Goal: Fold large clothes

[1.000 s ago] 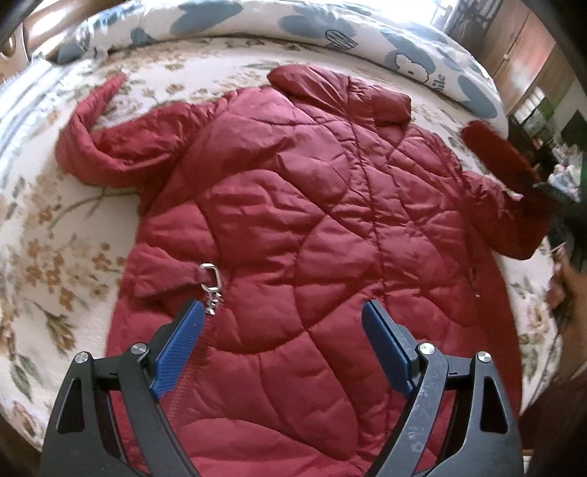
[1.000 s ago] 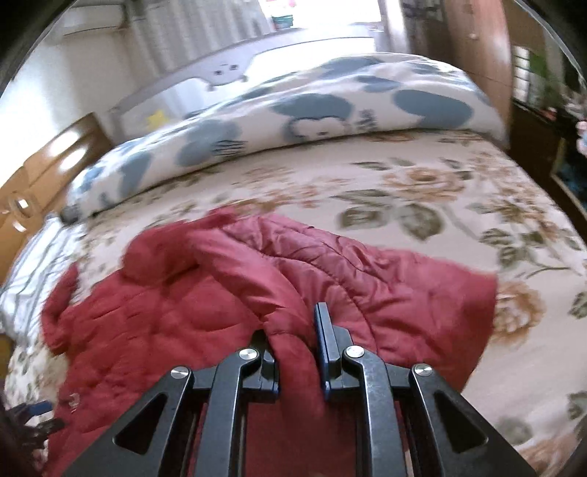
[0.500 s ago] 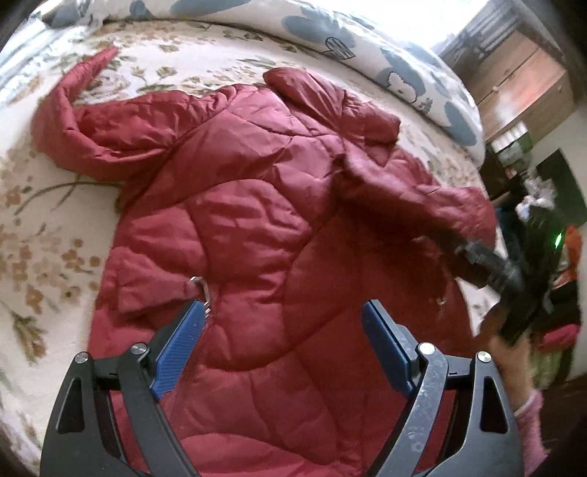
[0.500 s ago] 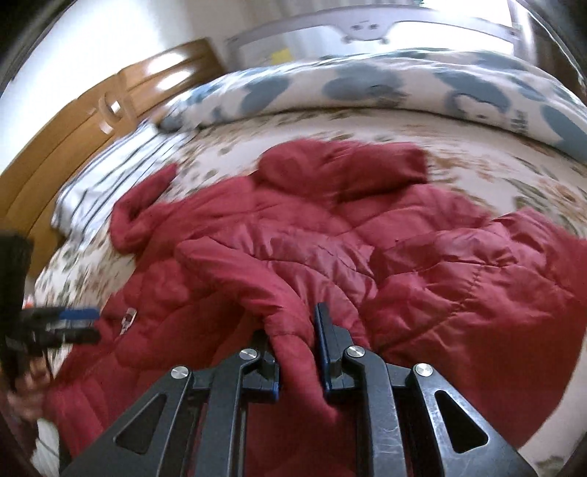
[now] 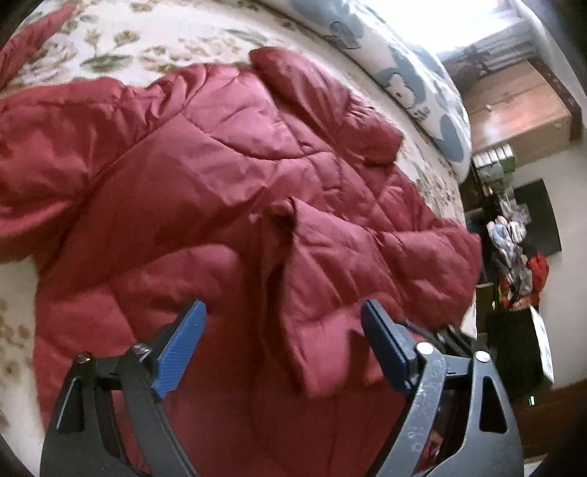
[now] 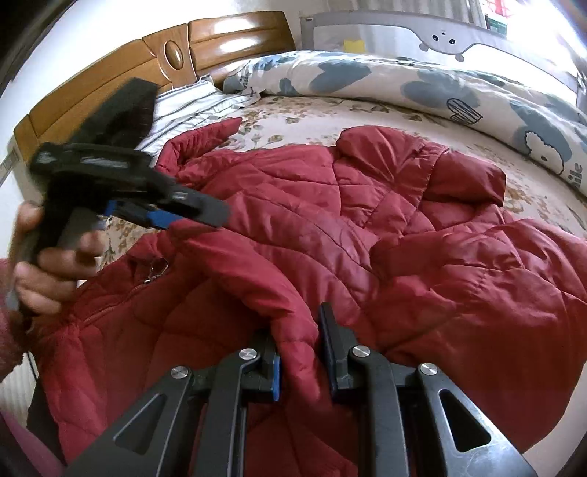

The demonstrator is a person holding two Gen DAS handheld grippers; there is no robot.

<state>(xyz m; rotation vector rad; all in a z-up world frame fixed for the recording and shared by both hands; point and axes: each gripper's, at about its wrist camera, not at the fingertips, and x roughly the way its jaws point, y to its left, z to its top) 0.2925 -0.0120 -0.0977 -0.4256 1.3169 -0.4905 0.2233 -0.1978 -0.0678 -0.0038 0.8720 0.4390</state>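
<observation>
Right gripper point(image 6: 299, 348) clamped on the cuff of a sleeve point(image 6: 264, 279), blue pads pinching red quilted fabric from both sides. Sleeve drawn across the front of the jacket point(image 6: 367, 227), lying over the body panel in a raised fold. Left gripper point(image 5: 282, 330) poised above the jacket's lower half, jaws wide apart, nothing between them (also seen from the right wrist view, blurred, in a hand point(image 6: 40, 257) at the left edge, above the jacket's left side). Jacket spread on a floral sheet point(image 6: 330, 113) covering the bed, collar point(image 6: 385, 150) toward a rolled duvet point(image 6: 440, 84) with blue cartoon prints. Other sleeve point(image 6: 198, 143) stretched out toward a striped pillow point(image 6: 183, 106) and a wooden headboard point(image 6: 176, 55). Metal zip pull point(image 6: 156, 269) resting on the jacket below the left gripper. From the left wrist view, folded sleeve point(image 5: 330, 293) bunched in a thick ridge between the open fingers point(image 5: 179, 341), its cuff end reaching down toward the right finger. Wooden cabinet point(image 5: 513, 110) and a cluttered shelf point(image 5: 513, 249) beyond the bed's far side. Grey rail point(image 6: 440, 33) with a cartoon face behind the duvet.
</observation>
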